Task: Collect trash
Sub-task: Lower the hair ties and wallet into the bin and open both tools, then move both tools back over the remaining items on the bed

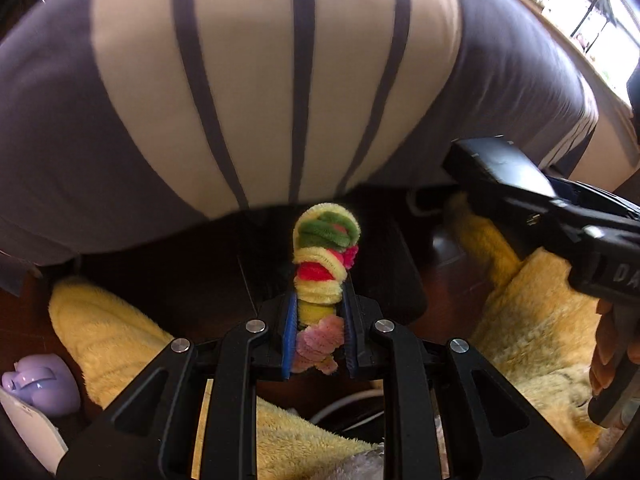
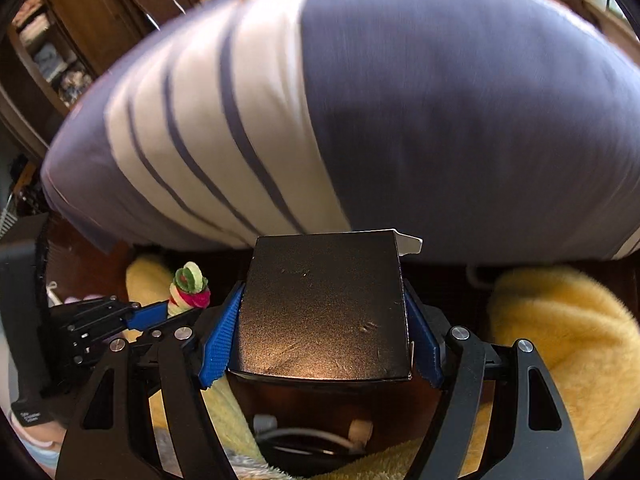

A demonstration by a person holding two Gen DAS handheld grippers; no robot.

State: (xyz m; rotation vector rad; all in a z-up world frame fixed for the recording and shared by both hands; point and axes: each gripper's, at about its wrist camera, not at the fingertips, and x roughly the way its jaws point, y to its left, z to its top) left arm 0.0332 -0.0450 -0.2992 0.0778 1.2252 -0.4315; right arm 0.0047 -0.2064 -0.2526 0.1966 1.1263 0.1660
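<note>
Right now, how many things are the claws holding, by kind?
Pipe-cleaner bundle: 1, in the left claw
Black box: 1, in the right claw
Total: 2

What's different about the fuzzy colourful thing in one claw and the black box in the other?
The pipe-cleaner bundle is soft, fuzzy and striped yellow, green, red and pink; the black box is smooth, flat-sided and one dark colour. The bundle is narrow, so the left gripper is nearly closed on it; the box is wide and spreads the right gripper apart. Both are clamped between blue pads.
</note>
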